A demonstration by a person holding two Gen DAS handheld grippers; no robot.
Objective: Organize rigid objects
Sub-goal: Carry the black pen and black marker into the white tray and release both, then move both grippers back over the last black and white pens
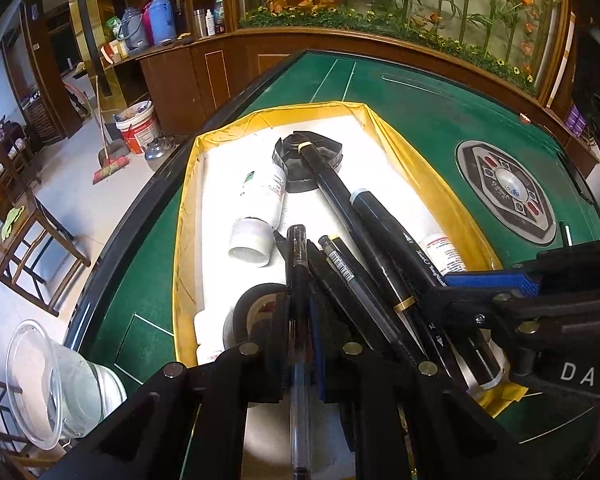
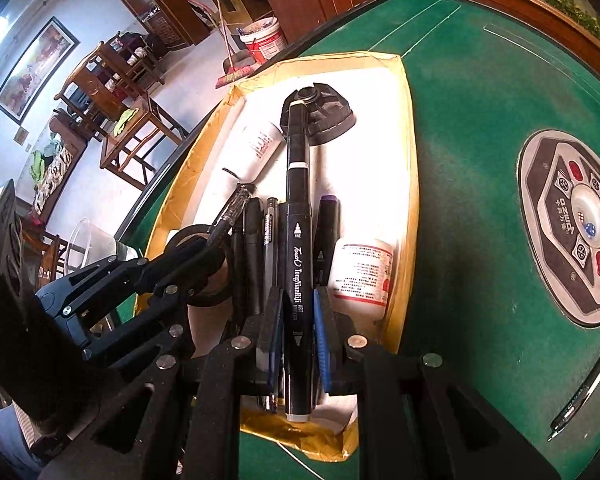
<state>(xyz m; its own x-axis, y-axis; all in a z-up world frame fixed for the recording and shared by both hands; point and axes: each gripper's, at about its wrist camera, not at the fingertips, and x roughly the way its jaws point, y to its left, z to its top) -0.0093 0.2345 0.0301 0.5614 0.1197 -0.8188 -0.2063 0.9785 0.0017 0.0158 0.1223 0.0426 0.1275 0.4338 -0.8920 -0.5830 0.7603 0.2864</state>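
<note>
A yellow-rimmed tray (image 1: 188, 184) with a white floor sits on the green table and shows in the right wrist view too (image 2: 410, 152). My left gripper (image 1: 300, 288) is shut on a clear black-ink pen (image 1: 298, 264) over the tray's near end; that pen shows in the right wrist view (image 2: 230, 212). My right gripper (image 2: 298, 316) is shut on a black Touch art marker (image 2: 298, 216), whose tip rests on a black fan-shaped holder (image 2: 328, 114). The marker shows in the left wrist view (image 1: 384, 220). Several black pens (image 1: 352, 276) lie between them.
In the tray lie white bottles (image 1: 264, 196) (image 2: 362, 272) and a black tape roll (image 1: 252, 308). The table's round dice console (image 2: 576, 224) is to the right, with a loose pen (image 2: 568, 416) near the table edge. A clear plastic bowl (image 1: 40, 384) sits at the left.
</note>
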